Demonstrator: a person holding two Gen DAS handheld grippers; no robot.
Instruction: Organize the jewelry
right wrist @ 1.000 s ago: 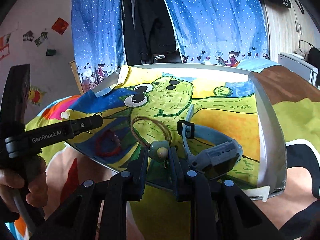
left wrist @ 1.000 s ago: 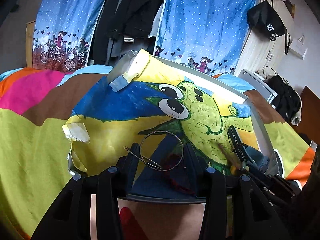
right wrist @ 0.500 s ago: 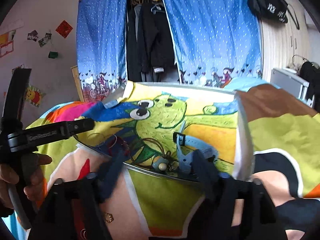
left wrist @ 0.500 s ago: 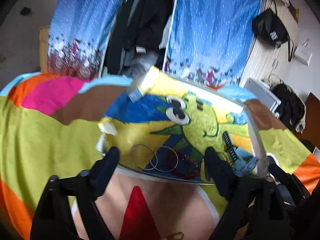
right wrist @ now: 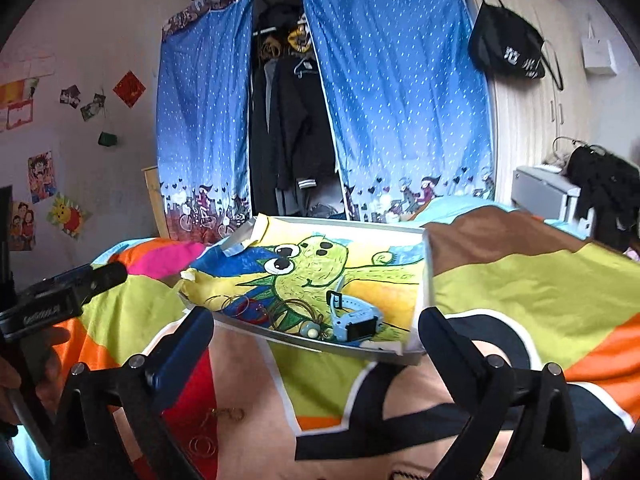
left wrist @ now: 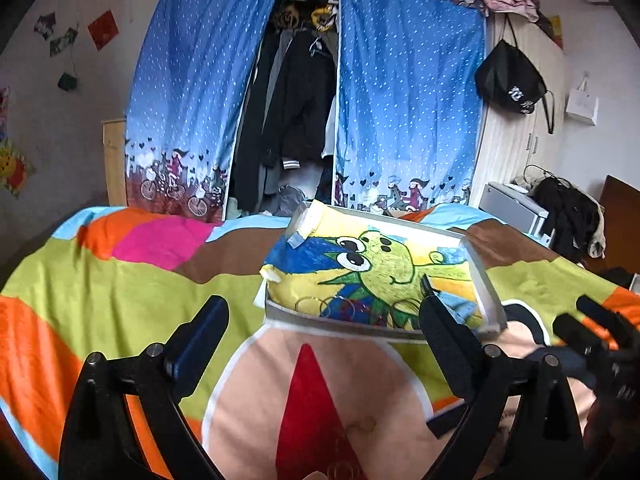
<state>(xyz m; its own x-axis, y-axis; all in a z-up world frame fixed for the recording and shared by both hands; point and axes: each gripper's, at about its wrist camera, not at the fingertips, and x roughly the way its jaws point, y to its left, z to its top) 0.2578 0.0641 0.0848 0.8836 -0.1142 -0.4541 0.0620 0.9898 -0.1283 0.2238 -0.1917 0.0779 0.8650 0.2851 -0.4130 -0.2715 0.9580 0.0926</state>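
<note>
A shallow tray (left wrist: 486,284) lined with a green cartoon drawing lies on the bed. Silver hoops (left wrist: 308,304) and a red bracelet (left wrist: 352,312) rest at its near edge. My left gripper (left wrist: 324,320) is open wide and empty, well short of the tray. In the right wrist view the tray (right wrist: 426,268) holds silver hoops (right wrist: 220,302), a red bracelet (right wrist: 250,308), a brown cord with a pale flower pendant (right wrist: 310,330) and a blue watch (right wrist: 356,318). My right gripper (right wrist: 316,332) is open and empty in front of it.
The bedspread (left wrist: 120,292) is brightly patterned. Small gold pieces lie on it near me (right wrist: 228,414) (left wrist: 362,424). The left gripper (right wrist: 68,296), held by a hand, shows at the left edge. Blue curtains (left wrist: 400,120) and hanging clothes stand behind the bed.
Both grippers have pulled back from the tray and opened. The right one let go of the flower pendant; the left one left the silver hoops in the tray.
</note>
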